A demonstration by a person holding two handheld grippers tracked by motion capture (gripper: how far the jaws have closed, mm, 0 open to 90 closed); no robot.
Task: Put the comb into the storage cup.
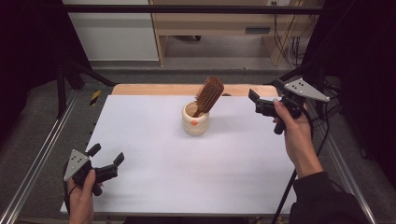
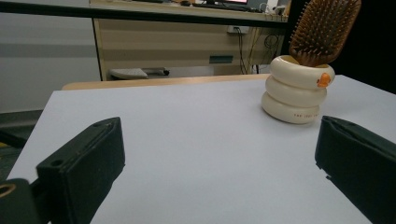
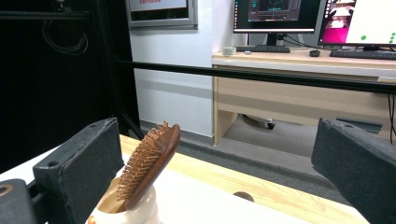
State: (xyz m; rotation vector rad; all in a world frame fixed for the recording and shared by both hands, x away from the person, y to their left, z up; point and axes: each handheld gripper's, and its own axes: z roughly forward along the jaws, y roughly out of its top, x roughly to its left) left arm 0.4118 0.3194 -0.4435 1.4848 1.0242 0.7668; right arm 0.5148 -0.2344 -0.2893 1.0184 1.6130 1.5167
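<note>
Wooden and brown, the oval hairbrush with its many little pins (image 1: pixel 208 95) is standing handle-down in a cream ringed cup with a small orange duck on it (image 1: pixel 195 120). The cup is sitting near the far middle of the white table (image 1: pixel 187 177).

The right gripper (image 1: pixel 252 96) is hanging in the air just right of the brush, with its jaws spread wide and holding nothing. The left gripper (image 1: pixel 106 156) is resting low at the near left corner, well apart from the cup, and its jaws are spread too.

To grab the brush well, the right gripper should probably be closing on the flat sides of the head, slowly, so the cup is not tipping.

The brush is leaning, its long way running up and to the right, pins facing left.
</note>
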